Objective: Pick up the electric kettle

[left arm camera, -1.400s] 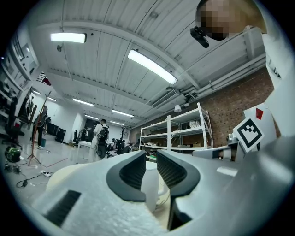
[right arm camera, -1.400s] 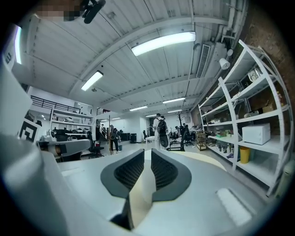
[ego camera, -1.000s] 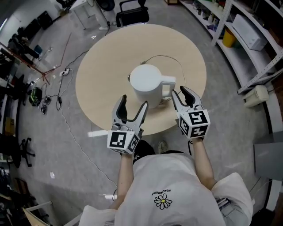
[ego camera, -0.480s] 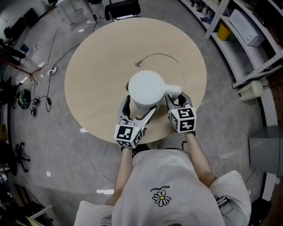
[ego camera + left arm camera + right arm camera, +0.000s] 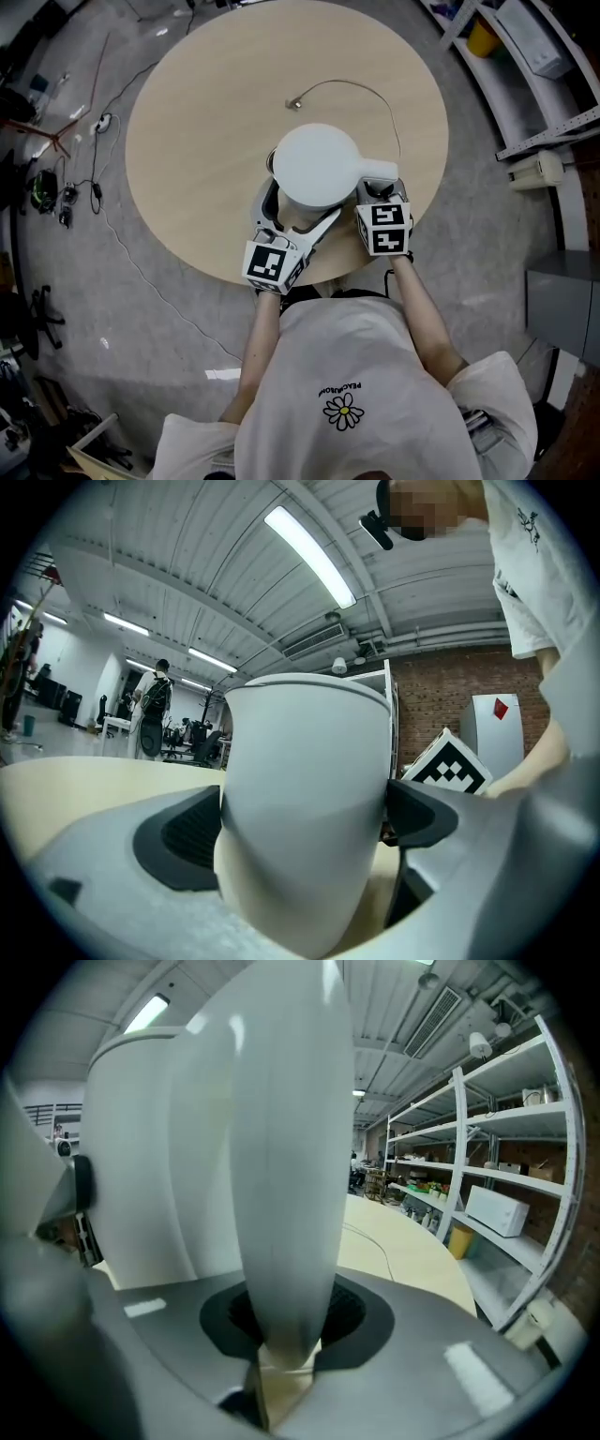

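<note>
A white electric kettle (image 5: 319, 164) stands on the round beige table (image 5: 206, 112), near its front edge, with its handle (image 5: 377, 172) pointing right. My left gripper (image 5: 298, 211) lies level and straddles the kettle's lower body (image 5: 305, 799). Its jaws are opening, and the dark pads (image 5: 183, 834) sit close on both sides of the body. My right gripper (image 5: 378, 192) has come in from the front right, tilted down. Its jaws are closing, and the handle (image 5: 281, 1176) fills the gap between its pads (image 5: 361, 1312). The kettle's thin cord (image 5: 356, 86) curls across the table behind it.
Metal shelving (image 5: 544, 56) with boxes and a yellow container (image 5: 483, 37) stands to the right of the table. Cables and gear (image 5: 66, 187) lie on the grey floor to the left. The table's front edge runs just under both grippers.
Both grippers came down and forward to the kettle. The left jaws now straddle its body. The right jaws went round the handle and closed in on it.
</note>
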Demonstrator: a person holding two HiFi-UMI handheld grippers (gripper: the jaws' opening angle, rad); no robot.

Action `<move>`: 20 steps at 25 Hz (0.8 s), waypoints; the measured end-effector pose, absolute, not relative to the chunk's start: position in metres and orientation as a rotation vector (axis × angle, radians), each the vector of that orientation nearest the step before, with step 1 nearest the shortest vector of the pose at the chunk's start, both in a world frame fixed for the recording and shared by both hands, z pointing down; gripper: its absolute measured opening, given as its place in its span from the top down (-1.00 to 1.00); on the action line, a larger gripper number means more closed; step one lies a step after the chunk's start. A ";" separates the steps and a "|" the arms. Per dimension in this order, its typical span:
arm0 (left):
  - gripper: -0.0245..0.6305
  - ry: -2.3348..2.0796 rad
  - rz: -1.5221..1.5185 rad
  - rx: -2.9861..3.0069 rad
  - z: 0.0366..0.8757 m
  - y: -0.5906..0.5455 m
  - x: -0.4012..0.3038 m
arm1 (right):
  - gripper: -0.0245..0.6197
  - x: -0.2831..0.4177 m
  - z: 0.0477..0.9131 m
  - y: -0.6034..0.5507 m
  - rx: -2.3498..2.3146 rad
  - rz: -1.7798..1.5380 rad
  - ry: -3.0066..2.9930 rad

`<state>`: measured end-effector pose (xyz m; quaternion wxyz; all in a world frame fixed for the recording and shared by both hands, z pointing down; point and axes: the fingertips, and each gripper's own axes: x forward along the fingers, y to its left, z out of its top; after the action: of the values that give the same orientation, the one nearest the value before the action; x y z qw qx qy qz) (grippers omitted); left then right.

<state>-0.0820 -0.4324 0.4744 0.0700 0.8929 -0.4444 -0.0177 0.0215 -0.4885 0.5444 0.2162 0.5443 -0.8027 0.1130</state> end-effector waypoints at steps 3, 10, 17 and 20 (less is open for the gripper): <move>-0.75 -1.334 -0.048 2.692 0.476 -0.431 -0.083 | 0.68 0.020 0.544 -0.486 1.513 0.314 -2.237; -0.75 -1.344 -0.050 2.692 0.475 -0.431 -0.085 | 0.67 0.018 0.544 -0.486 1.509 0.310 -2.247; -0.74 -1.364 -0.007 2.693 0.474 -0.433 -0.081 | 0.68 0.023 0.546 -0.488 1.491 0.313 -2.261; -0.73 -1.348 0.057 2.686 0.473 -0.435 -0.077 | 0.68 0.025 0.545 -0.488 1.483 0.313 -2.262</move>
<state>-0.0773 -0.4345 0.4732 0.0681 0.8915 -0.4474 0.0188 0.0248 -0.4885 0.5449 0.2077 0.5326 -0.8127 0.1125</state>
